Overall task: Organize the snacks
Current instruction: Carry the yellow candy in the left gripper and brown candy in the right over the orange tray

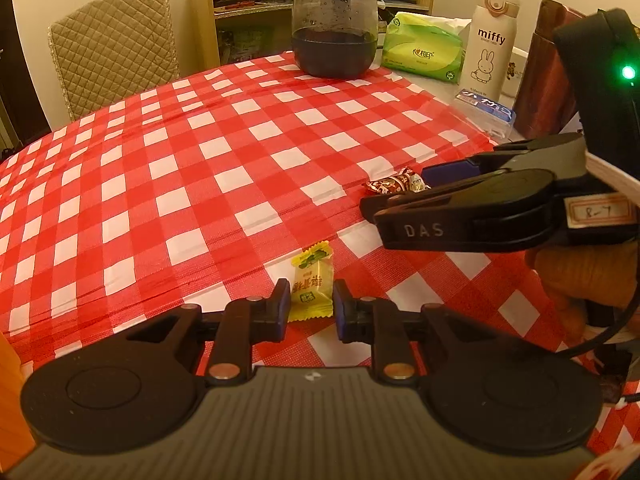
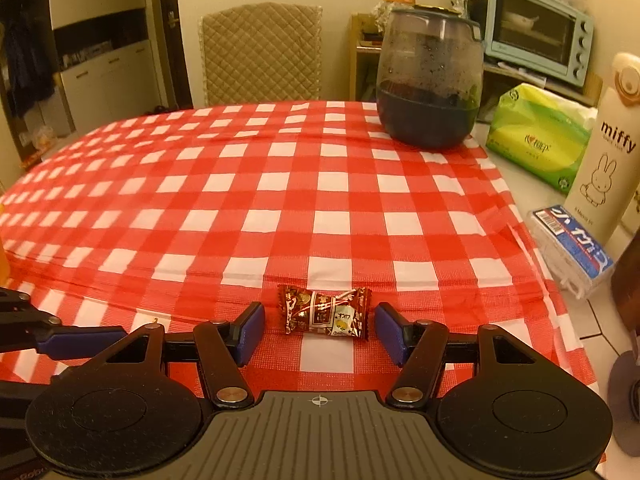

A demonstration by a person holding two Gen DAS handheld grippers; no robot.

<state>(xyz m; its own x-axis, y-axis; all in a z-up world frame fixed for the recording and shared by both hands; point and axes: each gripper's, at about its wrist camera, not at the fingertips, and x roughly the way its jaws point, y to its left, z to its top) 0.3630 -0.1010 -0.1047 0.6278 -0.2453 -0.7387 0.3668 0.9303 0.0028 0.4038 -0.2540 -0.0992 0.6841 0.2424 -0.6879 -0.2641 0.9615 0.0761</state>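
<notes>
Yellow wrapped candy (image 1: 311,283) and brown foil-wrapped candy (image 2: 323,311) lie near the checkered counter's (image 2: 280,200) right edge, each between spread left tongs (image 1: 311,305) and right tongs (image 2: 320,330).

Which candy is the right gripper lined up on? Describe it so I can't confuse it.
On the red-and-white checked tablecloth, near its front right edge, the right gripper stands open around a brown candy lying crosswise. Its dark, twisted-end wrapper sets it apart from the yellow candy between the left gripper's fingers.
</notes>
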